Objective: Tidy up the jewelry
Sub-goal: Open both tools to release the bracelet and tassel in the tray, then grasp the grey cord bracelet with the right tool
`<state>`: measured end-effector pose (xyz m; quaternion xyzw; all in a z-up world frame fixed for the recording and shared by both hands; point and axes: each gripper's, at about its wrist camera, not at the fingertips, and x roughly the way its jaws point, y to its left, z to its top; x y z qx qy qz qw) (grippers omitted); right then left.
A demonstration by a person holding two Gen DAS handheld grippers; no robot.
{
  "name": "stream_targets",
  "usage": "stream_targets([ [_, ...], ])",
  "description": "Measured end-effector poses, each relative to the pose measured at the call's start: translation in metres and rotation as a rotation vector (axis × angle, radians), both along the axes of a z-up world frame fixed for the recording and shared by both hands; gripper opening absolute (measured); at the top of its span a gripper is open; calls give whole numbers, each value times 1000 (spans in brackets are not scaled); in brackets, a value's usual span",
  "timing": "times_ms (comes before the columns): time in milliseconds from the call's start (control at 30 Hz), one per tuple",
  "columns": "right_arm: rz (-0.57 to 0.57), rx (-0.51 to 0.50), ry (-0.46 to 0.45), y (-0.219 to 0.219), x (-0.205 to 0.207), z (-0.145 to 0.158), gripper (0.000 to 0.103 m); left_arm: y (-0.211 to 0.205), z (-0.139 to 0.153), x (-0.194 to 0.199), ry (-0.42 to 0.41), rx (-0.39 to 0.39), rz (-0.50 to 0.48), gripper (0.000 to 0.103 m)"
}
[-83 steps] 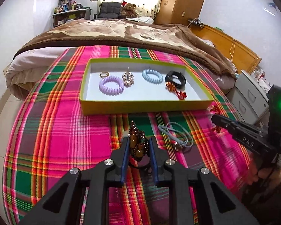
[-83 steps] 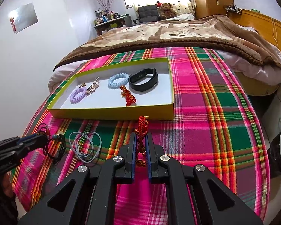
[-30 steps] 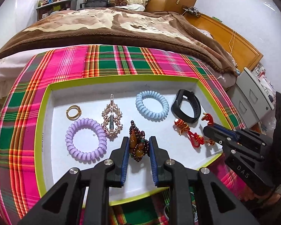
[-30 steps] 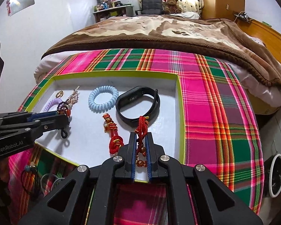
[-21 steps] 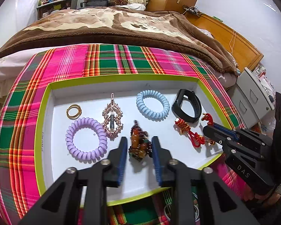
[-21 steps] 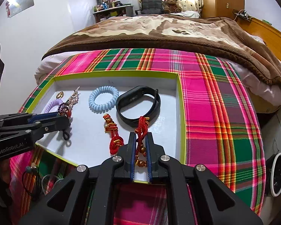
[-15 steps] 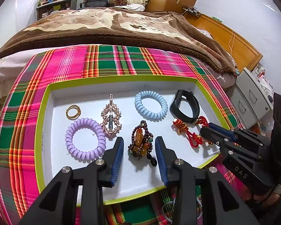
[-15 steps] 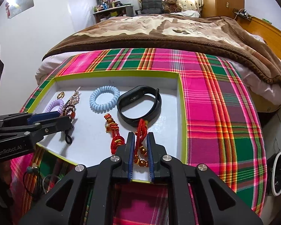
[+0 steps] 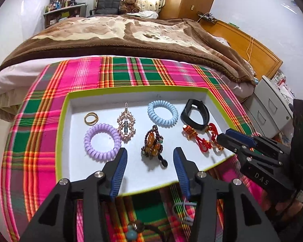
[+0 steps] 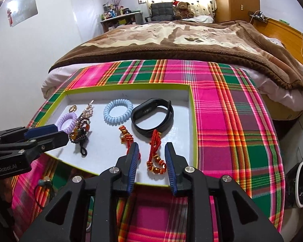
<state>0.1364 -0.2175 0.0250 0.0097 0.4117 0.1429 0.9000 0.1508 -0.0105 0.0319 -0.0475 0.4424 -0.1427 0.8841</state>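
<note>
A second ago both grippers were clamped on their pieces above the tray; now both pieces lie loose on the tray floor. The left gripper [image 9: 150, 157] has its jaws opening, and the brown beaded bracelet [image 9: 153, 143] rests on the white floor of the green-rimmed tray [image 9: 61, 139], just ahead of the gap between the blue pads and touching neither pad. The right gripper [image 10: 152, 155] has its jaws opening too; the red cord charm [image 10: 155, 153] lies in the tray between its pads, its gold beads close to the right pad, though contact cannot be told.

Taking the tray as the landmark: the beaded bracelet sits near the middle of it, toward the near rim. The red cord charm lies by the near right corner, its top end just below the black wristband [image 9: 195, 117]. A second red knotted charm [image 9: 194, 136] lies just left of it. The blue coil hair tie [image 9: 162, 115] lies toward the far wall, the lilac coil hair tie [image 9: 102, 141] toward the left wall, the crystal clip [image 9: 126, 123] between them, and the small gold ring [image 9: 91, 118] near the far left corner.
</note>
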Motion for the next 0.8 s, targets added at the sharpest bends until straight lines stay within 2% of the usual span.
stream_targets([
  [367, 28, 51, -32, 1, -38, 12, 28, 24, 10, -48, -49, -13, 66, 55],
  [667, 102, 105, 2, 10, -67, 2, 29, 44, 5, -82, -52, -46, 131, 56],
  [800, 172, 118, -1, 23, -79, -1, 29, 51, 3, -94, -59, -55, 142, 56],
])
